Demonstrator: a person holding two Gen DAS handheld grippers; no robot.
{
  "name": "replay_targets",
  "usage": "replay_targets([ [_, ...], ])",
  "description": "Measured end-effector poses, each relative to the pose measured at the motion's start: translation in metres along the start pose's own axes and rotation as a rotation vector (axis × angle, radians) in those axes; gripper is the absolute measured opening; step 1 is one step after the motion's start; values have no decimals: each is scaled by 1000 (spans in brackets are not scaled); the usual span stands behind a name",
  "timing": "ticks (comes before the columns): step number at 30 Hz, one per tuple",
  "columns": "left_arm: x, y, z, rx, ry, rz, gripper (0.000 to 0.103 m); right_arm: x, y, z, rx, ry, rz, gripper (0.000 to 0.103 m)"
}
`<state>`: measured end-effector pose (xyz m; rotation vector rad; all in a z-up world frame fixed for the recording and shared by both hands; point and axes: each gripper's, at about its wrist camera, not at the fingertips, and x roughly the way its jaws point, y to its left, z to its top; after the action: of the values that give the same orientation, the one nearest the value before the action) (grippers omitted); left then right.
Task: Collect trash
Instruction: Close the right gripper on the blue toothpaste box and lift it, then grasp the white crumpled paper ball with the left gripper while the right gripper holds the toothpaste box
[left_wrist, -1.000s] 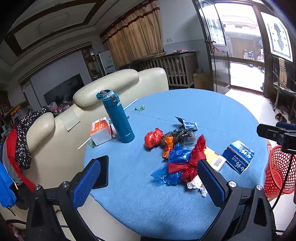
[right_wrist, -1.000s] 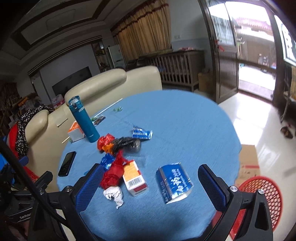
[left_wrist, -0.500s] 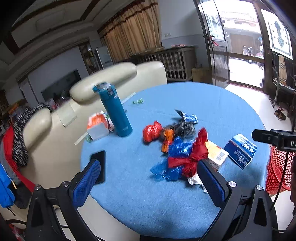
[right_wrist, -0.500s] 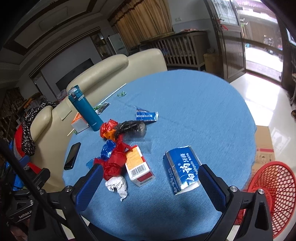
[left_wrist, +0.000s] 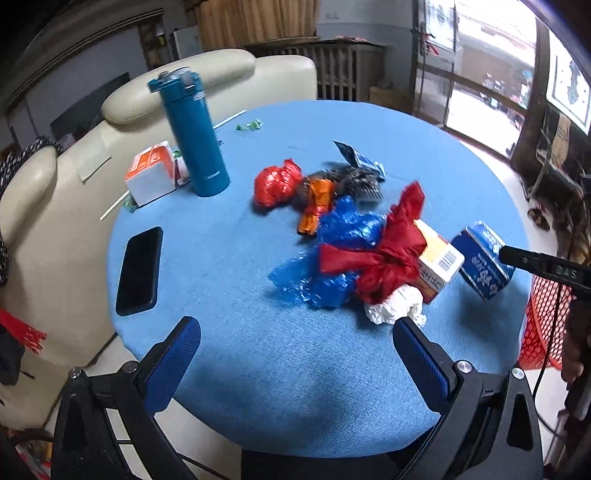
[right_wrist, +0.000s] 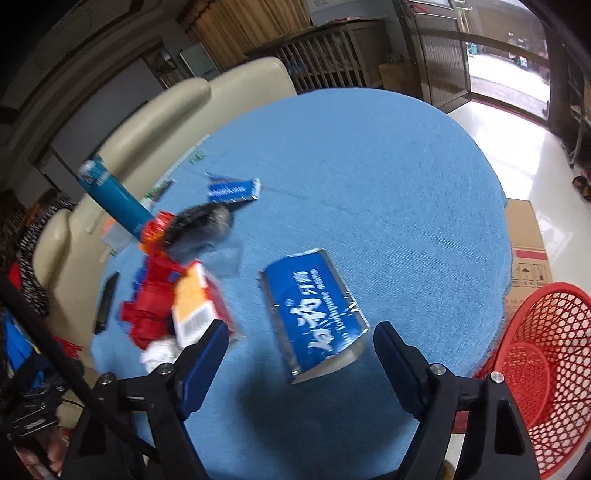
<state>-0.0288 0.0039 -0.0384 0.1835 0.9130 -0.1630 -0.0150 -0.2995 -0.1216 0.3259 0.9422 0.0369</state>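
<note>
Blue-padded jaws of the right gripper (right_wrist: 297, 349) have just been narrowing, released, nothing pressed yet, with the blue toothpaste box (right_wrist: 314, 317) lying just ahead on the blue table (right_wrist: 388, 184). Best to straddle its long sides squarely before closing. The red basket (right_wrist: 535, 369) waits beside. The left gripper (left_wrist: 295, 354) hangs released near crumpled white paper (left_wrist: 395, 306).
</note>
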Motion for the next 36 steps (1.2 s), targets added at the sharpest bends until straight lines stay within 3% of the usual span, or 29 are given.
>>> replay_targets([
  [7,-16,-22,3,82,-52,45,103,13,11,0,-63,6,-21,83],
  [11,-23,-30,6,118,-77,69,103,21,18,0,-99,16,-45,62],
  [23,-25,-36,6,148,-102,94,103,22,19,-4,-101,-2,-32,60],
  [30,-17,-37,6,137,-79,68,103,15,12,-5,-73,-15,-28,60],
  [36,3,-34,8,81,-16,-33,103,5,1,-8,-42,-30,-11,60],
])
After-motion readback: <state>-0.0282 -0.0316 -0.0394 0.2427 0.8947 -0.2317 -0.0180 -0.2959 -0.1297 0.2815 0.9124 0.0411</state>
